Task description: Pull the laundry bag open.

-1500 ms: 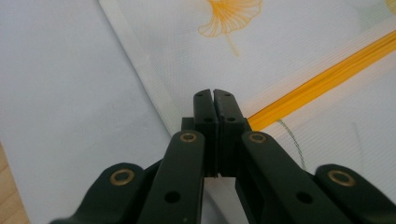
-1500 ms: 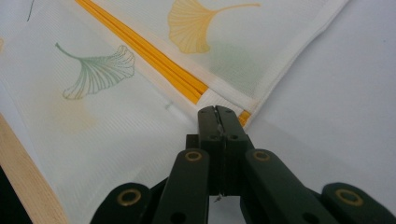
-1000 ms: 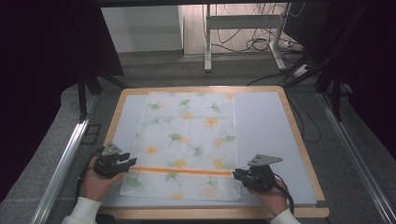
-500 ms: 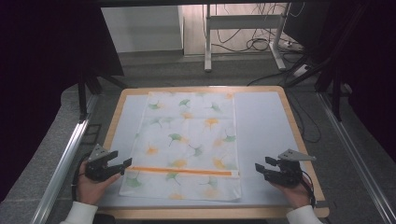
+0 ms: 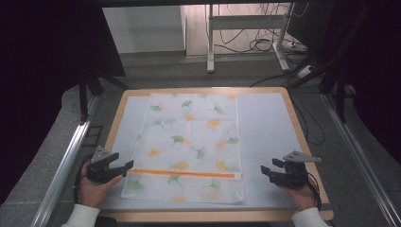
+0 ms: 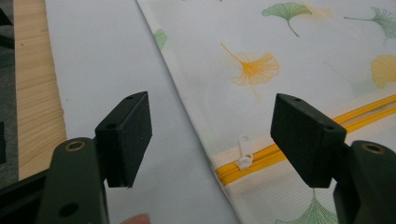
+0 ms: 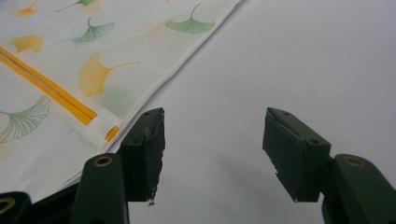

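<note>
The table [image 5: 274, 127] carries the leaf-print zippered cloth bag [image 5: 189, 142] spread flat at its middle, smoothed for you to work its orange zipper [image 5: 184, 173]. Your left gripper [image 5: 124, 165] sits at the zipper pull [image 6: 243, 151], jaws just opened wide, empty. Your right gripper [image 5: 265, 171], also opening and empty, has drawn off the bag's edge since a second ago.

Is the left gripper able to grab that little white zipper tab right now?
Probably yes. The left gripper is open, and the white zipper tab lies flat on the leaf-print cloth just ahead of its jaws, with nothing in between.
</note>
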A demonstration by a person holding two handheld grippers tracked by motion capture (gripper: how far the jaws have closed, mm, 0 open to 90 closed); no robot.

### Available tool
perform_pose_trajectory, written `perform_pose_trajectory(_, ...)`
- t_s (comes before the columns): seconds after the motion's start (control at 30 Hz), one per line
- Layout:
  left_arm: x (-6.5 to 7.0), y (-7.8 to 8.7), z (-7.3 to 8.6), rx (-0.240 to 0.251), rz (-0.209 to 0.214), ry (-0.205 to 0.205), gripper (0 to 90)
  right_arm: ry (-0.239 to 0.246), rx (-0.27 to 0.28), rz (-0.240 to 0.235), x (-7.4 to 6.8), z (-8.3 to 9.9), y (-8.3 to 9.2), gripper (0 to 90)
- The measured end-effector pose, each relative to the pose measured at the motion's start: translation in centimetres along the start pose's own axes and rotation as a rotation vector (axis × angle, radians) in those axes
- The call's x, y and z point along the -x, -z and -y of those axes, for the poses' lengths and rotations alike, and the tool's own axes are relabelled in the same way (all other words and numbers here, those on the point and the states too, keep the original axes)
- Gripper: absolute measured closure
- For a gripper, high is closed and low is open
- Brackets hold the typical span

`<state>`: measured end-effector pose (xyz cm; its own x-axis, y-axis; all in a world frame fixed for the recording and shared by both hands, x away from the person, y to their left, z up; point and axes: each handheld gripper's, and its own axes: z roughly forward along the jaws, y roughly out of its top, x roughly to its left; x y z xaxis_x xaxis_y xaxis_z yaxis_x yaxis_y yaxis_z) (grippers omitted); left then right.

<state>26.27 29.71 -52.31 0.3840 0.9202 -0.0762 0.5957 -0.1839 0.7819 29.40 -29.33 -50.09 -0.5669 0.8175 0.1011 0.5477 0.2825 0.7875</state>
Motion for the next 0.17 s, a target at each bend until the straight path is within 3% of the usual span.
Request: perform_pose_trajectory(0.17, 0.01, -0.11, -0.04, -0.006, 0.0, -0.003, 28.5, 0.0, 0.003, 0.01, -0.03, 0.01, -0.01, 34.9)
